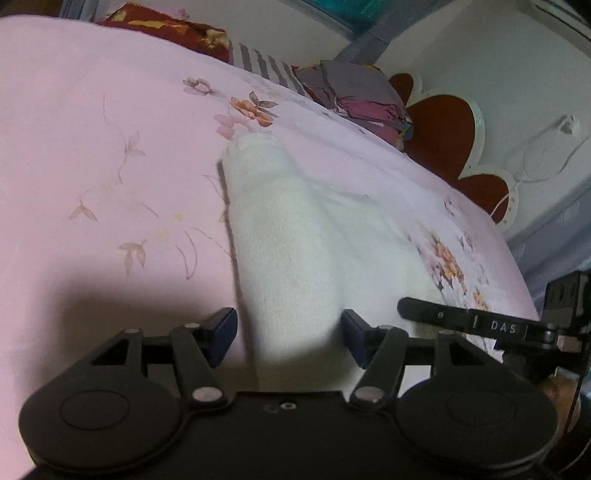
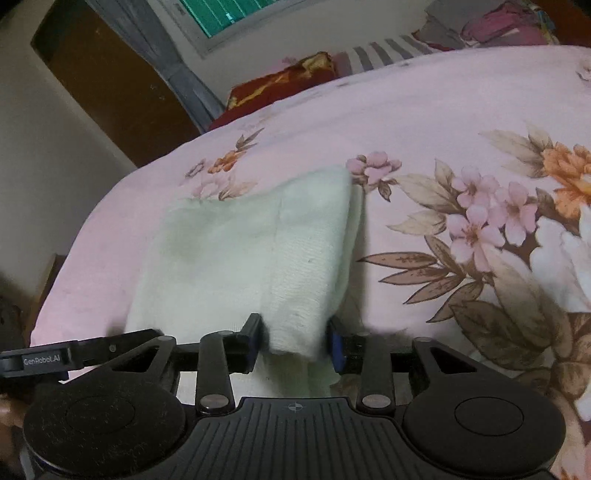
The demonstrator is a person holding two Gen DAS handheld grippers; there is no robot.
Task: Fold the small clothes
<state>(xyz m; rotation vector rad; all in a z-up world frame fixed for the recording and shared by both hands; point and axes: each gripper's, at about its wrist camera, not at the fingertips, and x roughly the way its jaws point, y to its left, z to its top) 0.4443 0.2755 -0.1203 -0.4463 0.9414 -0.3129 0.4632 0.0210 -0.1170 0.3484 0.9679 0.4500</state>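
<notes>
A small white knitted garment (image 1: 288,236) lies on the pink flowered bedsheet (image 1: 92,147). In the left wrist view my left gripper (image 1: 290,336) is open, its blue-padded jaws on either side of the near end of the garment. In the right wrist view the same garment (image 2: 240,254) lies partly folded, one layer over another. My right gripper (image 2: 295,341) has its jaws apart with the garment's near edge between them; the pads do not seem to press the cloth. The other gripper's black finger (image 1: 461,321) shows at the right of the left wrist view.
A striped pillow (image 1: 266,66) and a dark red patterned cushion (image 1: 166,29) lie at the far end of the bed. A folded grey and magenta cloth (image 1: 358,99) sits by the red flower-shaped headboard (image 1: 443,133). A window (image 2: 229,14) and curtain (image 2: 177,74) stand beyond the bed.
</notes>
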